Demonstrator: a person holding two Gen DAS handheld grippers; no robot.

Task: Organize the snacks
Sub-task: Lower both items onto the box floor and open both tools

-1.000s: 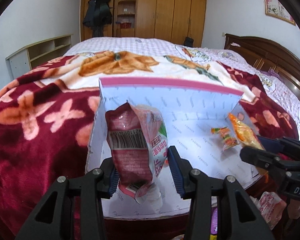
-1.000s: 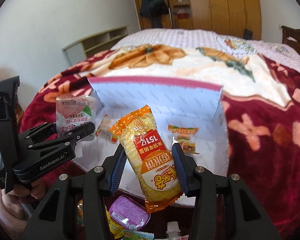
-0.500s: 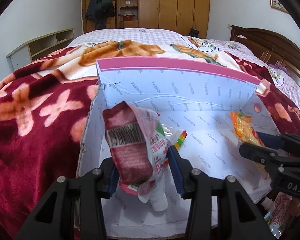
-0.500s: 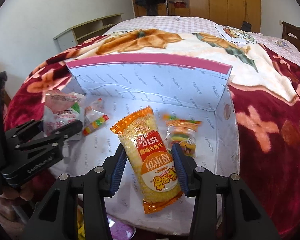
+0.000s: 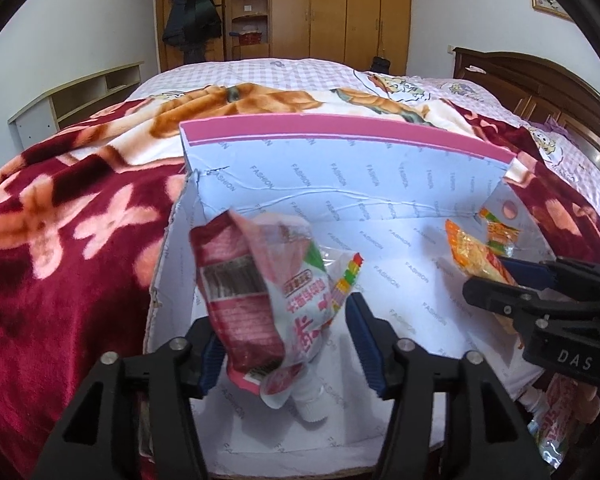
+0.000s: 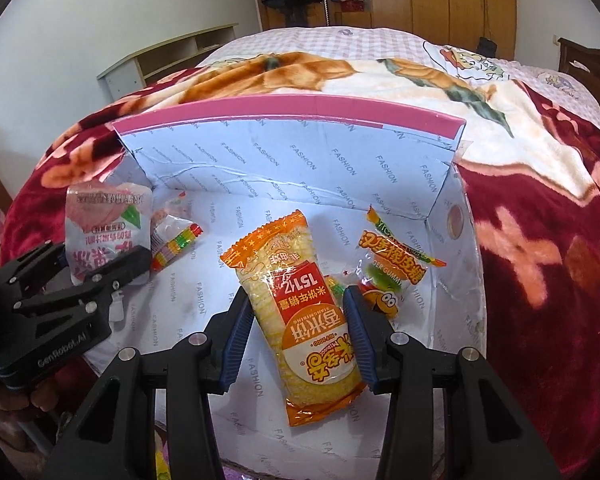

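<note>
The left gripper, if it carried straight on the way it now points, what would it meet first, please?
Most likely the box's pale back wall. The left gripper points over the box floor with the pink pouch between its fingers; the rainbow candy pack lies close alongside, though depth is unclear.

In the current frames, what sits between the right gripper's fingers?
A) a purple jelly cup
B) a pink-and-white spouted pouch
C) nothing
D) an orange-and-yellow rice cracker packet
D: in the right wrist view the right gripper has its blue-padded fingers either side of the orange-and-yellow rice cracker packet, over the box floor; the pink pouch is at the left gripper.
</note>
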